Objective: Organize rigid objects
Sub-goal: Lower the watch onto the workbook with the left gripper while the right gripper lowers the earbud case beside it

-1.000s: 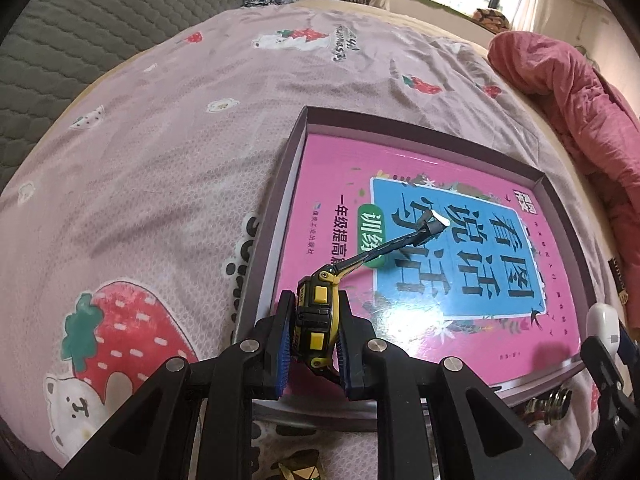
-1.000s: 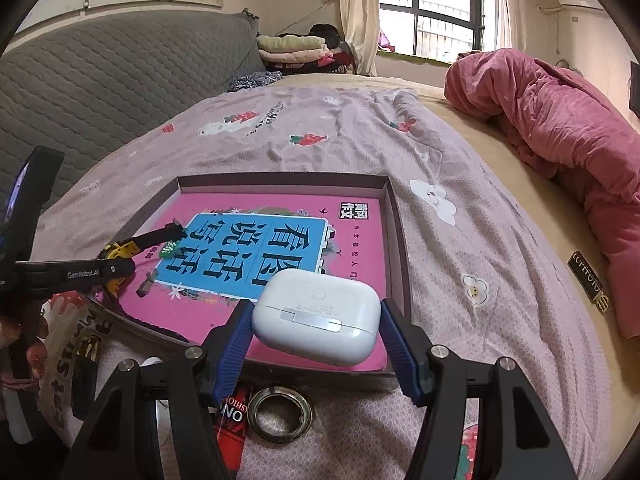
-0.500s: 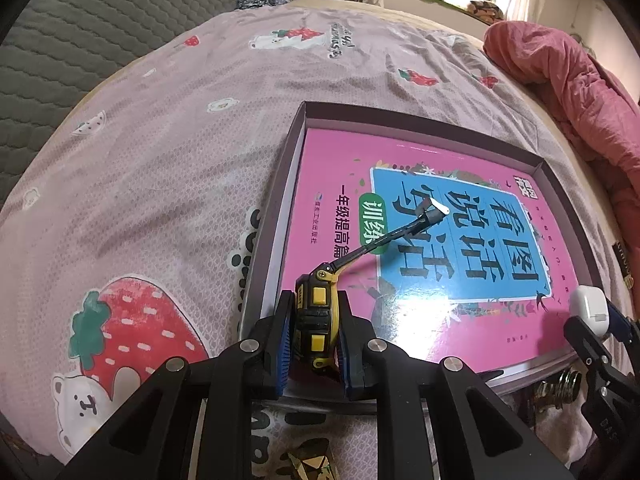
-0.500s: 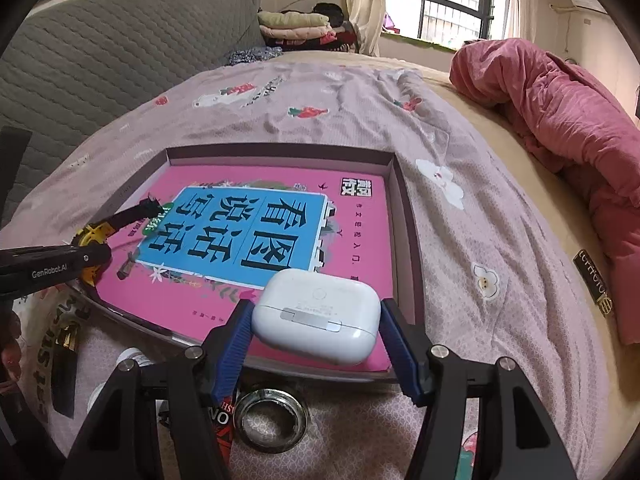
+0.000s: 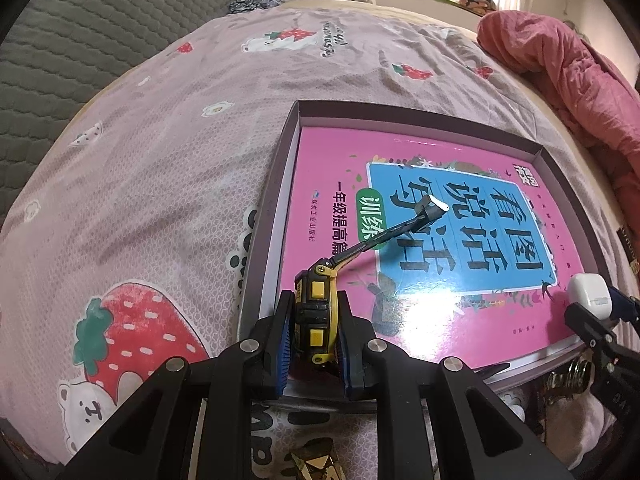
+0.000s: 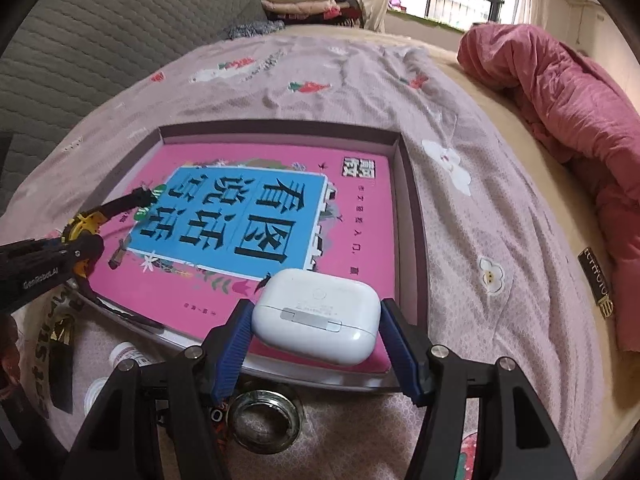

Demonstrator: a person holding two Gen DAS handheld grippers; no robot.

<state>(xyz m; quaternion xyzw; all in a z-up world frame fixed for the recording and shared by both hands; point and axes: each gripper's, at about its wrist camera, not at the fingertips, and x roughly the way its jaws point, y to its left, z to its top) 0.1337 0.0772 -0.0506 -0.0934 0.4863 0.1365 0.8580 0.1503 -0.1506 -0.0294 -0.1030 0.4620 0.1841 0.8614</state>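
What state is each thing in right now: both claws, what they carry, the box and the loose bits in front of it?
left claw: shut on the tape measure.
tape measure: held, short length of tape pulled out over the book.
right claw: closed on the earbud case.
earbud case: lid shut, held over the box's near corner.
box: open, no lid on it.
book: closed, flat in the box.
glass jar: on the bedsheet, outside the box.

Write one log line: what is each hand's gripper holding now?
left gripper: shut on tape measure | right gripper: holding earbud case | both over tray
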